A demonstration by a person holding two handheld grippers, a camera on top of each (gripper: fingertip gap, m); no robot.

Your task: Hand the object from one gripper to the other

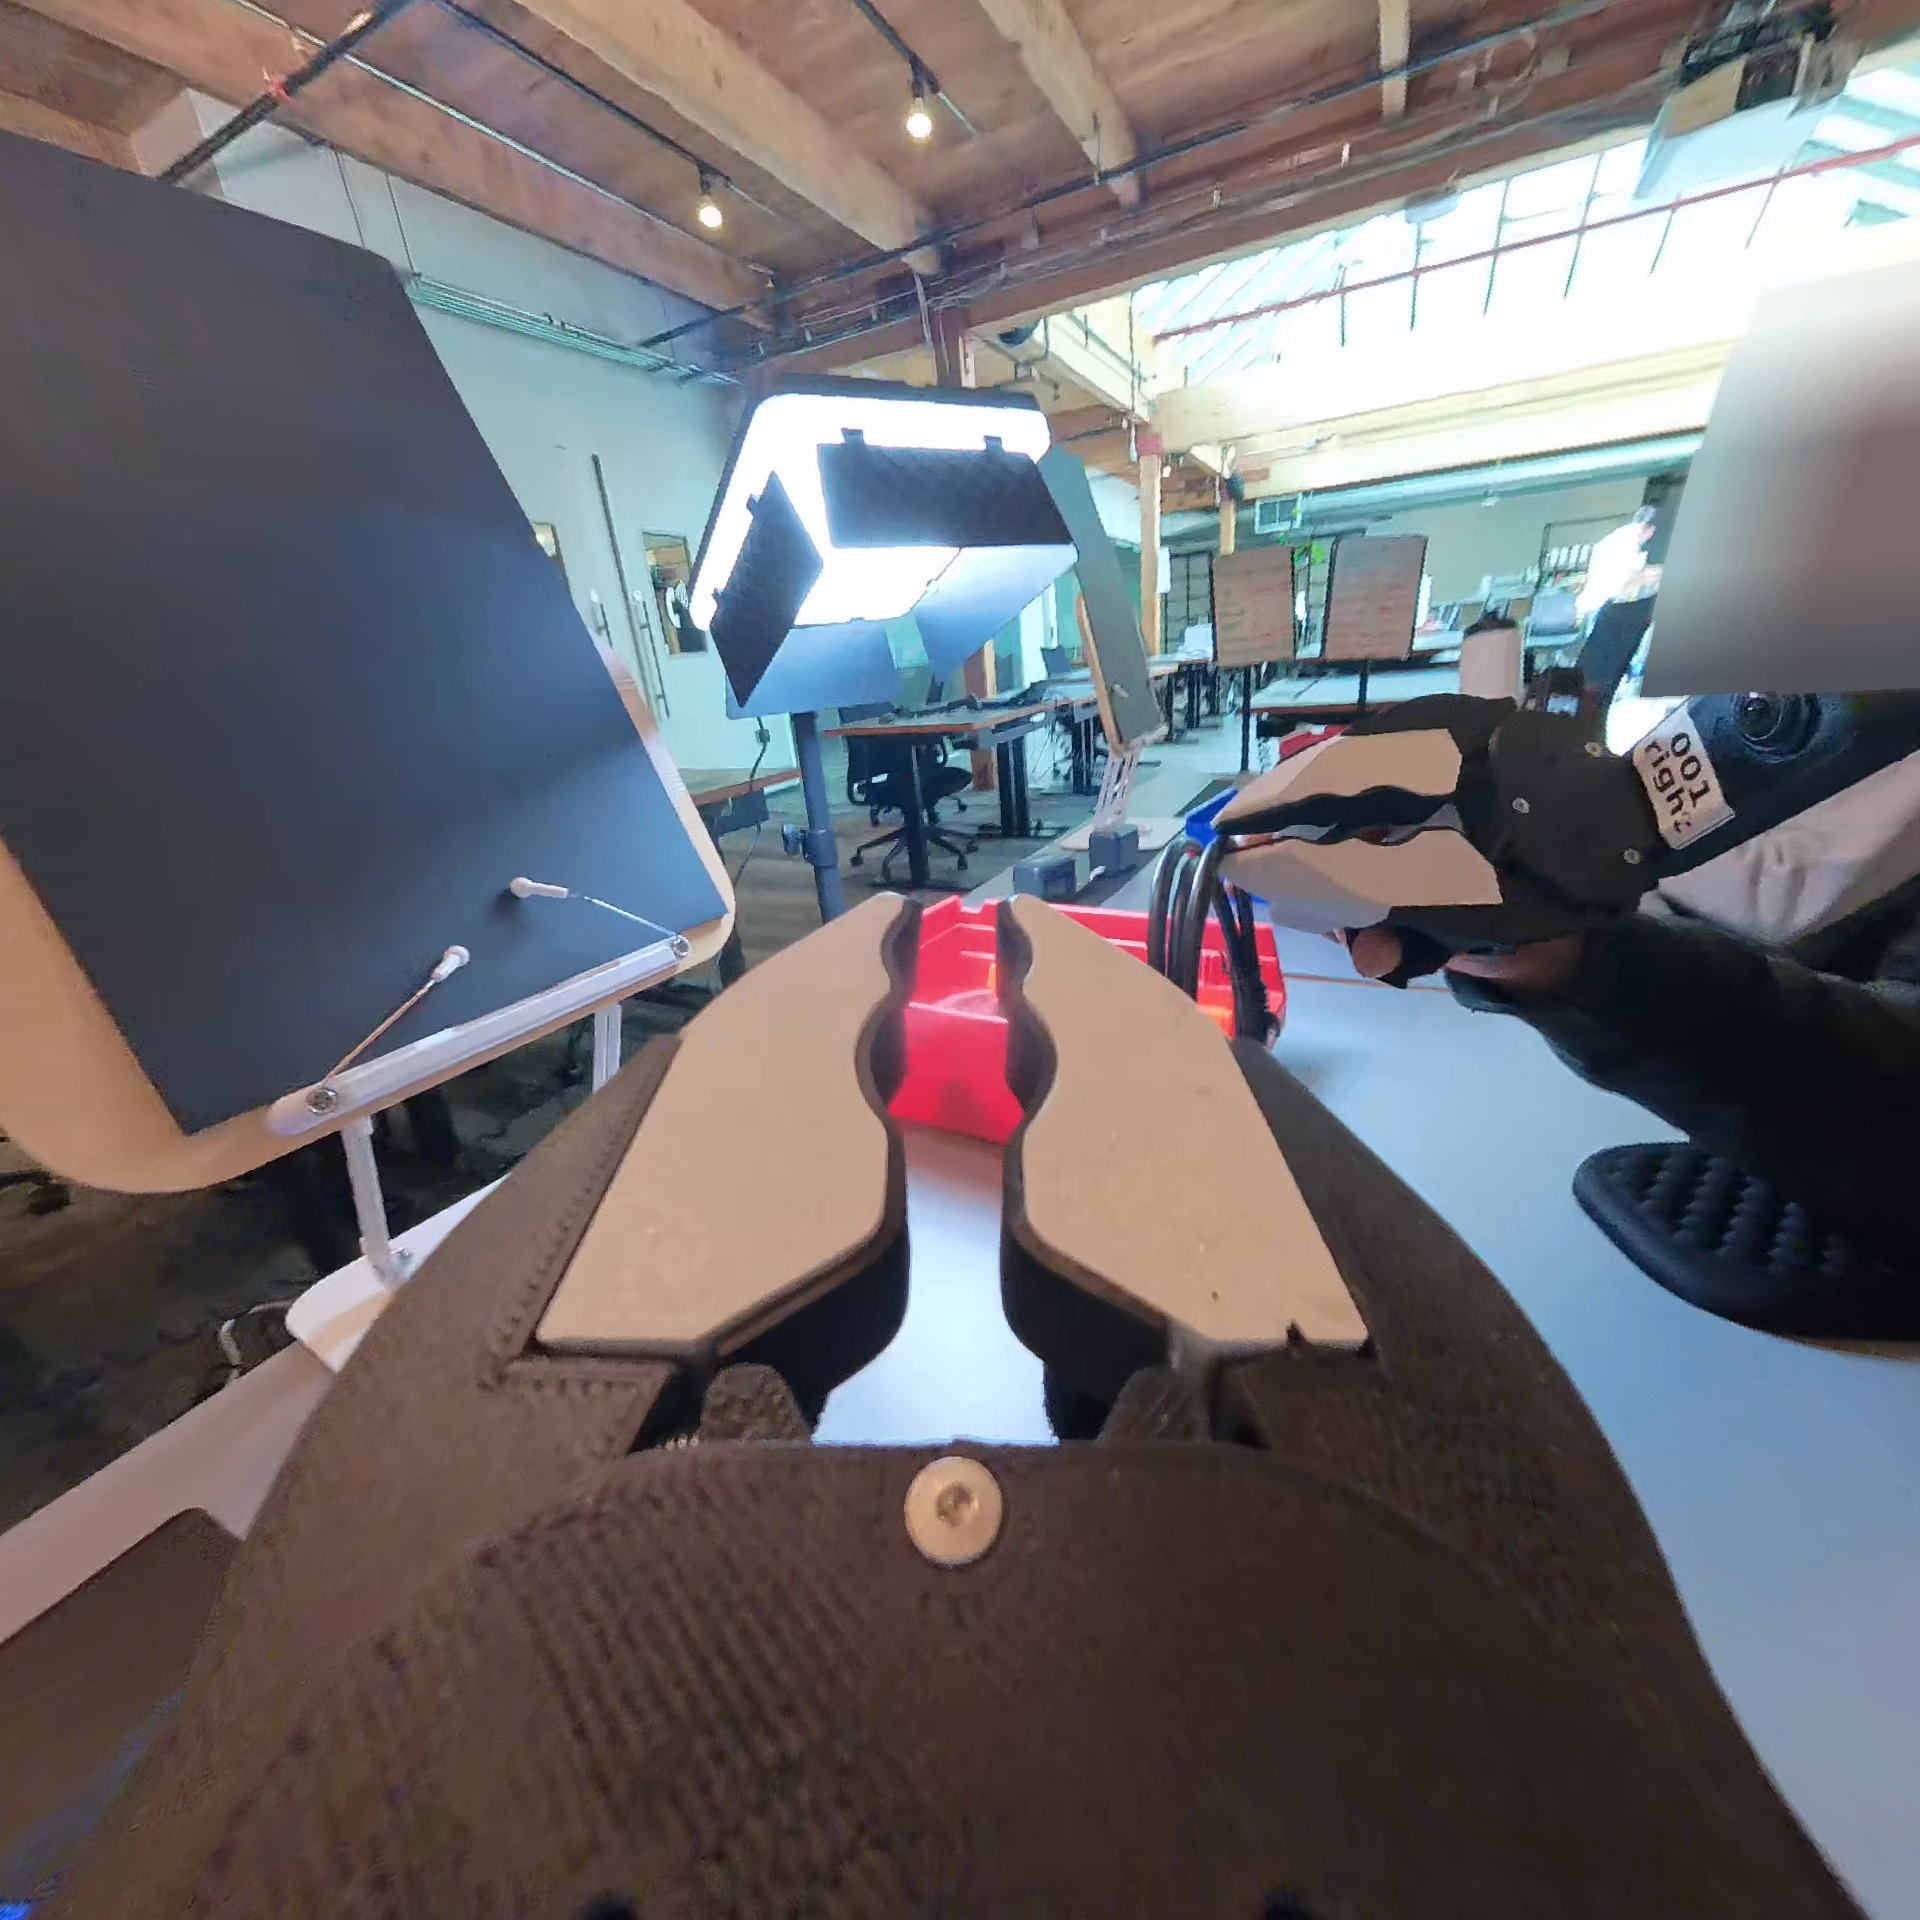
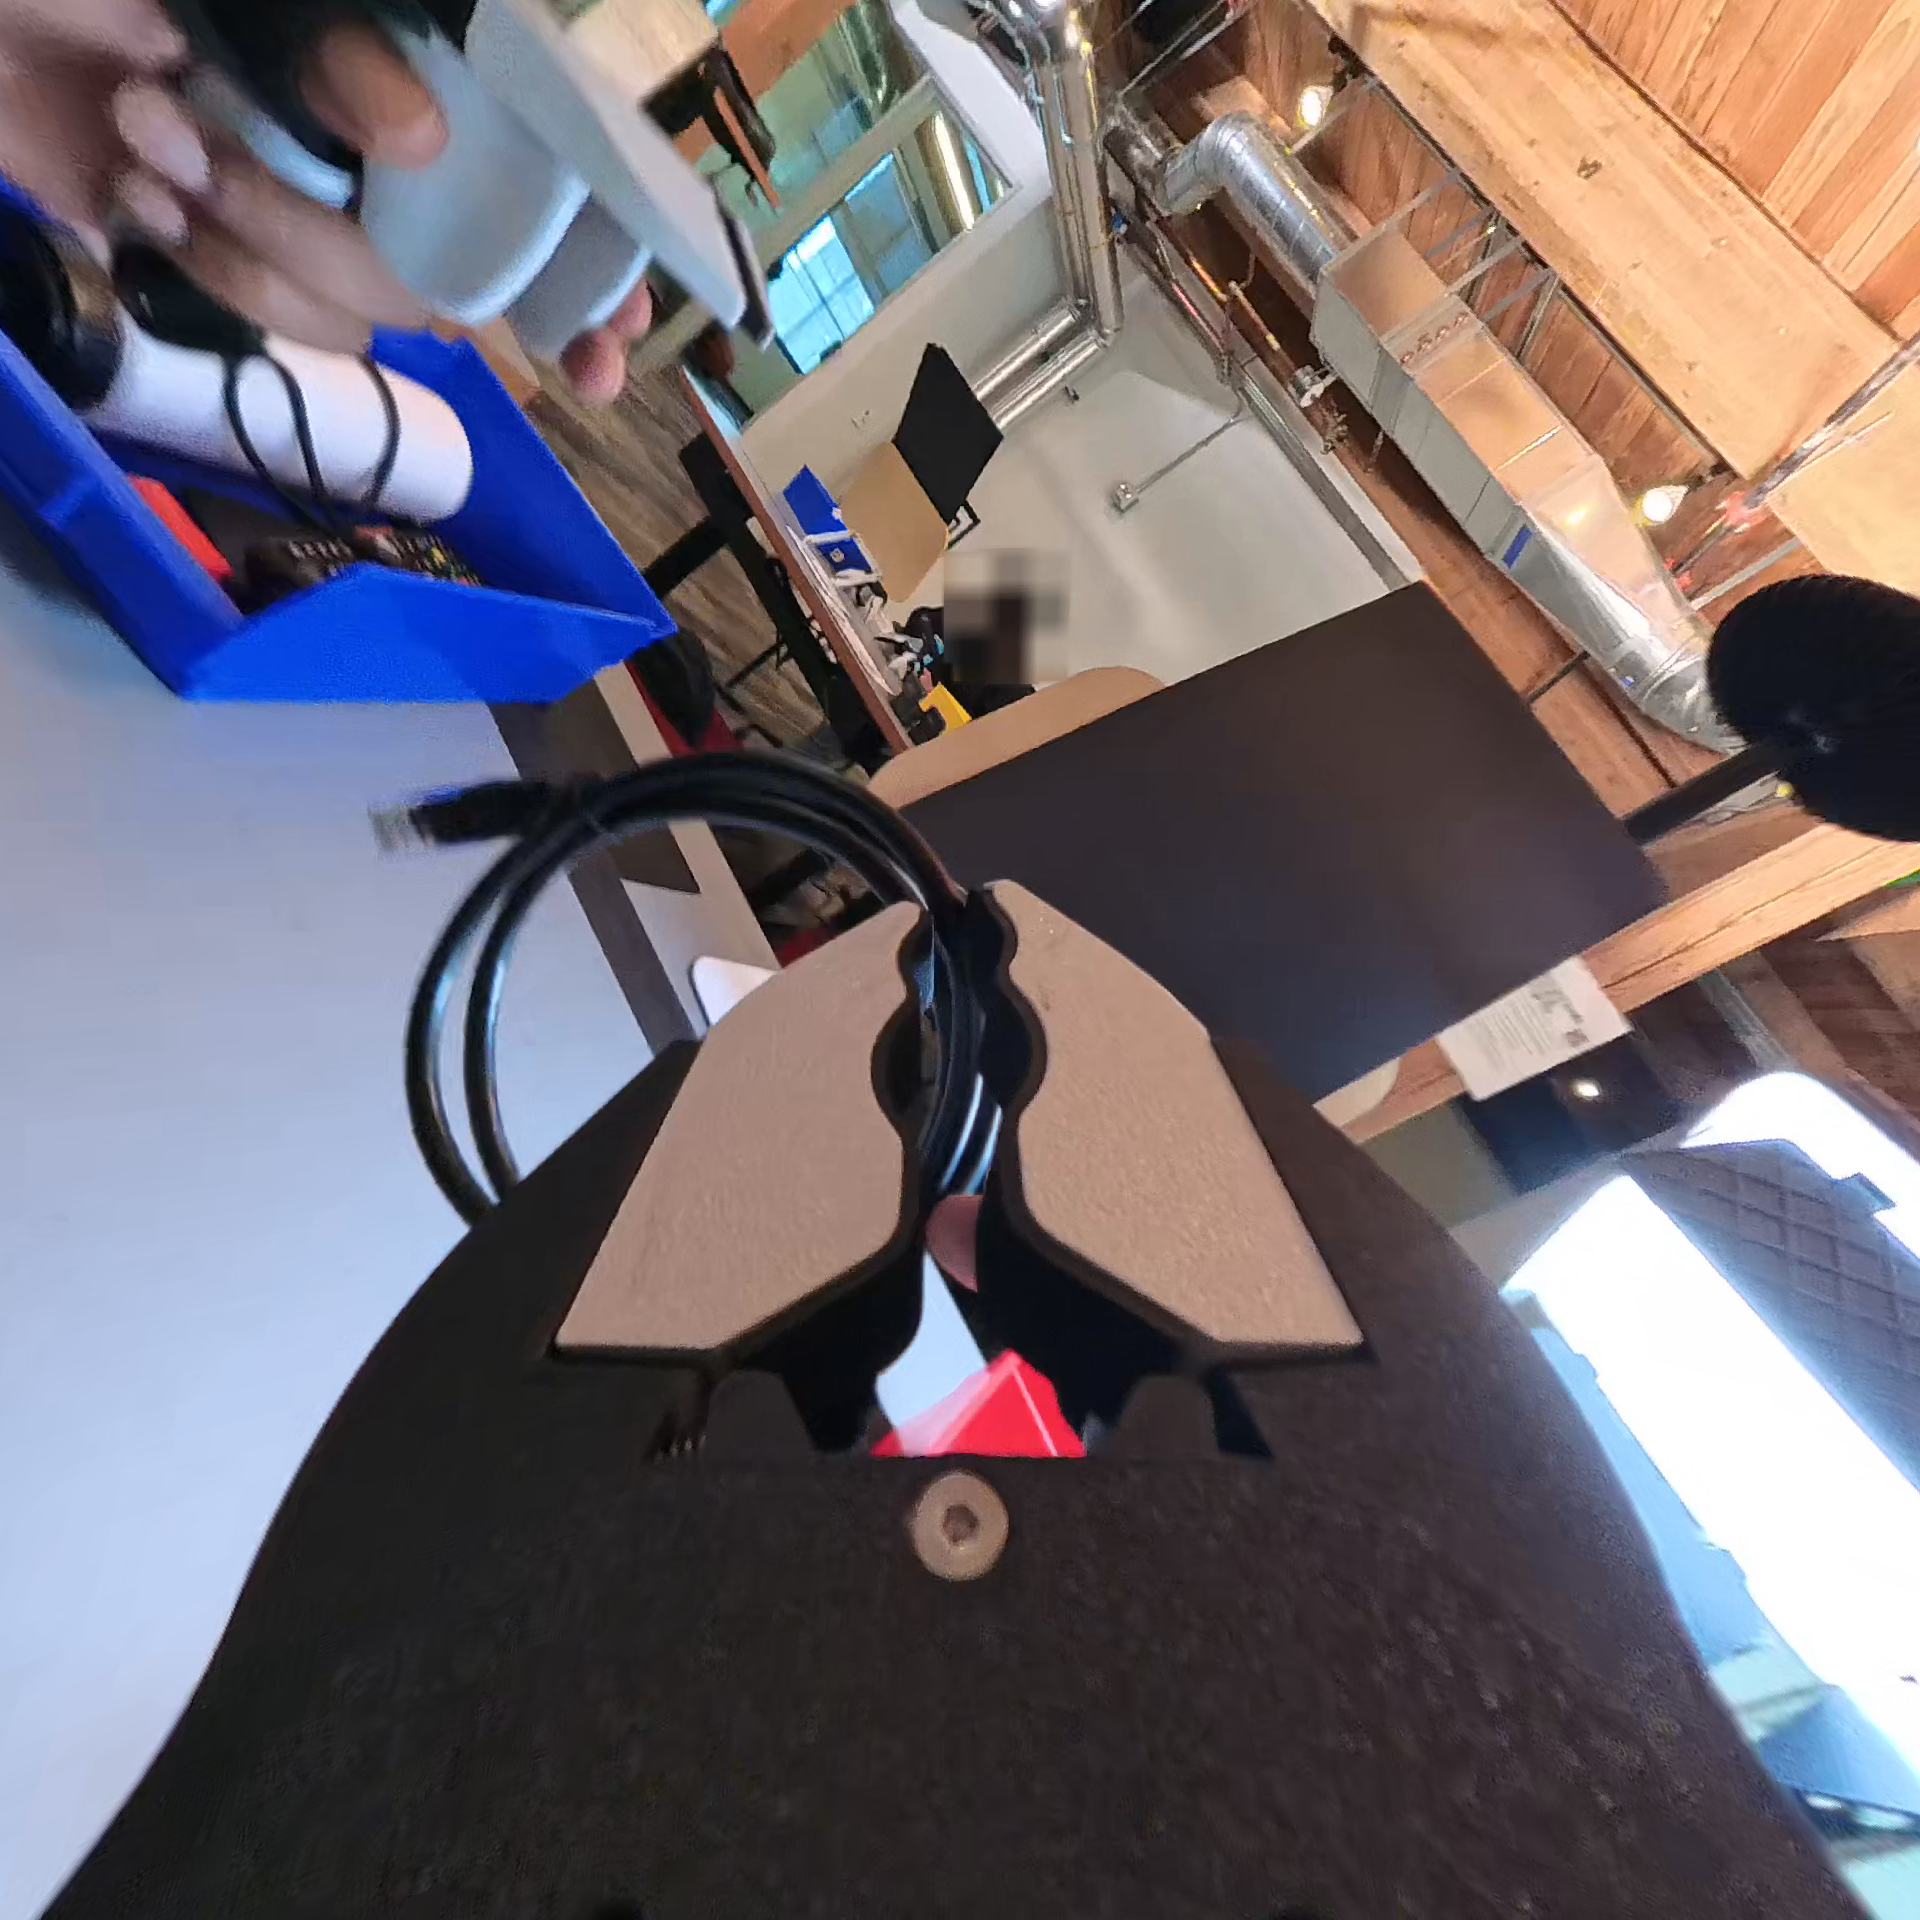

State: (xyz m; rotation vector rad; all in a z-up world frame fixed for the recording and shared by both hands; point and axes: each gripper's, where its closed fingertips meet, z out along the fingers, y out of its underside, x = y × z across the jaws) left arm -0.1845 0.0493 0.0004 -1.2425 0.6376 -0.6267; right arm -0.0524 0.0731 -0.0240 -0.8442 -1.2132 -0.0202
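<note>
— Black coiled cable [image 2: 488,997]: where does it sit?
— Pinched near the tips of the right gripper [image 2: 961,914], its loops hanging out to one side above the white table [image 2: 208,1039], plug end blurred.
— And the left gripper [image 1: 951,920]?
— Fingers slightly apart, nothing between them, aimed at a red tray [image 1: 956,997]. The cable [image 1: 1195,925] hangs just beside its tips, to the right, not touching.
— Anything else?
— A blue bin [image 2: 416,644] farther back on the table

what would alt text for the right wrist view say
The right gripper, with grey fingers on a black body, is shut on a coiled black cable held above a white table. A blue plastic bin of parts sits at upper left, under a blurred hand.
</note>
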